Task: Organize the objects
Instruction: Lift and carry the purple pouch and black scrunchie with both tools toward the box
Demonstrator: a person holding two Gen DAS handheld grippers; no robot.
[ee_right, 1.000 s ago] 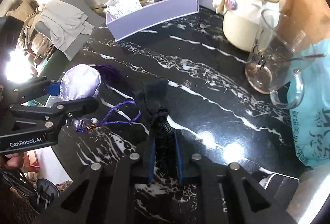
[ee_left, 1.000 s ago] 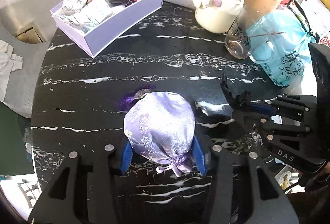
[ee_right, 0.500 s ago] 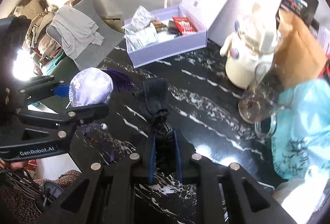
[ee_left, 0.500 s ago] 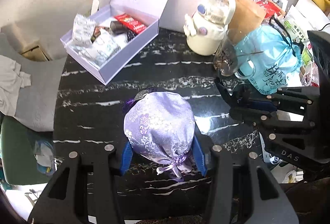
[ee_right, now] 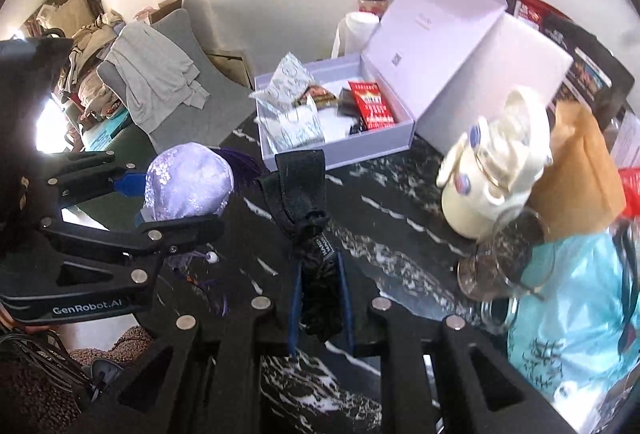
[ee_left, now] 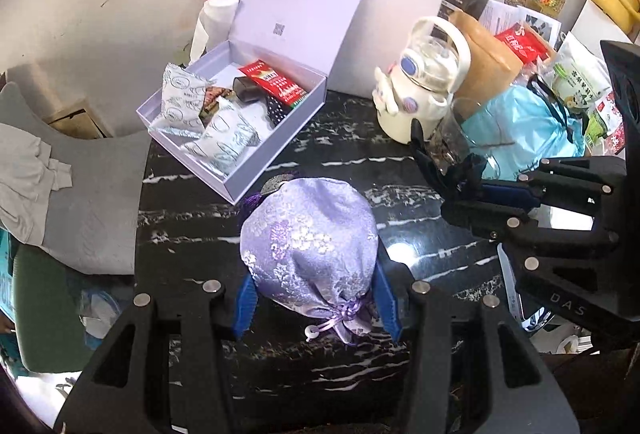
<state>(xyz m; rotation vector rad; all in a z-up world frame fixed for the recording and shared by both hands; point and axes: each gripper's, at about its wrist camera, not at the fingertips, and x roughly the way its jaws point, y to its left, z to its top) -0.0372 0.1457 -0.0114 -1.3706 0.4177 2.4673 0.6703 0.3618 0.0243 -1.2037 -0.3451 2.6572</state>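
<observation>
Left tongs (ee_left: 316, 298): clamped on a lilac brocade drawstring pouch (ee_left: 310, 246), blue pads pressing its two sides near the tied neck. The pouch hangs clear of the black marble-patterned counter (ee_left: 192, 234), over its middle, with the knotted cord and white bead trailing toward the camera.

Right tongs (ee_right: 320, 298): fully clenched on a black fabric pouch (ee_right: 300, 186), which stands up out of the pads with its flat end uppermost, also off the counter surface.

From the right wrist view the two held items sit just beside each other, the lilac pouch to the left of the black one.

Open lilac box (ee_left: 236, 122): at the counter's far left corner, lid standing upright behind it. Contents: white printed sachets, a red packet, dark small items.

Far right edge of counter: cream kettle (ee_left: 424, 94), glass jug (ee_right: 504, 262) just beside it, turquoise bag (ee_left: 520, 130), brown paper bag.
</observation>
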